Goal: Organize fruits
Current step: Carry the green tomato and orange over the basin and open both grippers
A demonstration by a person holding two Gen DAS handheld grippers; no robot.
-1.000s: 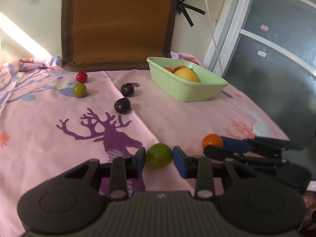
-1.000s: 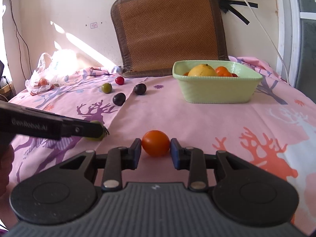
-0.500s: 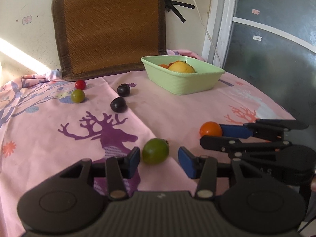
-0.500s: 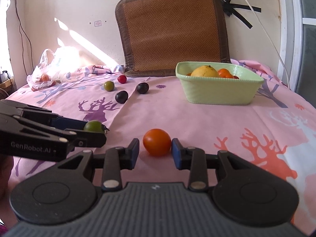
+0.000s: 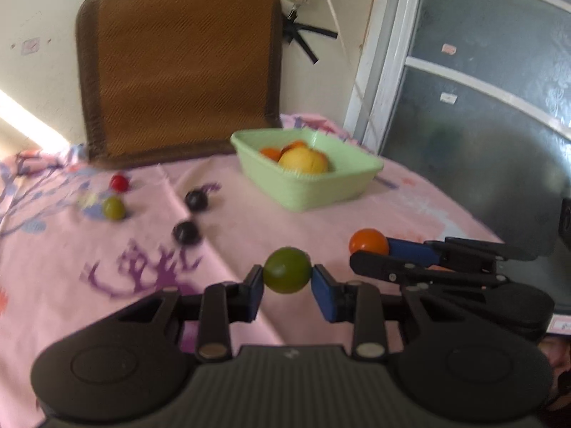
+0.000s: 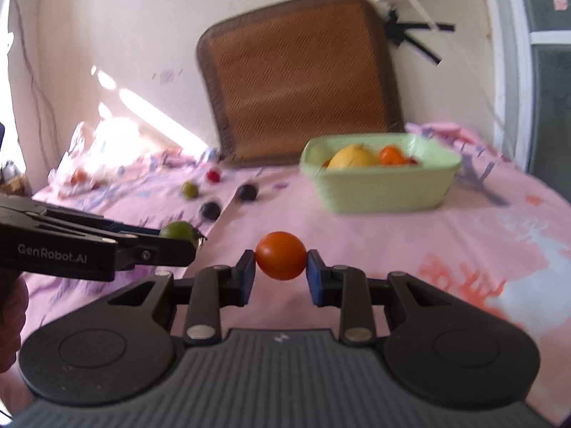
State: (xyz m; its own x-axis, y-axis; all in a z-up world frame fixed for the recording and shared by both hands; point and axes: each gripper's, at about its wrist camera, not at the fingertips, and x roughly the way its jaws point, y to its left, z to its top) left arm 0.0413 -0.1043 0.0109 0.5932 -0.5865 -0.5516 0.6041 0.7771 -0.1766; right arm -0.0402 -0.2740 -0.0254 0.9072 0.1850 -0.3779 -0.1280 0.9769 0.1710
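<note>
My left gripper [image 5: 287, 287] is shut on a green fruit [image 5: 286, 270] and holds it above the pink cloth. My right gripper [image 6: 281, 273] is shut on an orange fruit [image 6: 281, 255], also lifted. Each gripper shows in the other's view: the right gripper [image 5: 371, 249] with the orange fruit [image 5: 367, 241], the left gripper [image 6: 175, 240] with the green fruit [image 6: 178, 230]. A light green basket [image 5: 321, 189] holding a yellow fruit [image 5: 301, 160] and orange fruits stands ahead at the far right; it also shows in the right wrist view [image 6: 382, 192].
On the cloth lie two dark plums [image 5: 185, 232] [image 5: 196, 199], a small green fruit [image 5: 114, 208] and a red fruit [image 5: 119, 182]. A brown mat [image 5: 178, 67] leans on the wall. A plastic bag [image 6: 89, 157] sits far left. A glass door [image 5: 481, 107] is on the right.
Both grippers have closed on their fruits and lifted them off the cloth. The views tilted up and are blurred by the motion.
</note>
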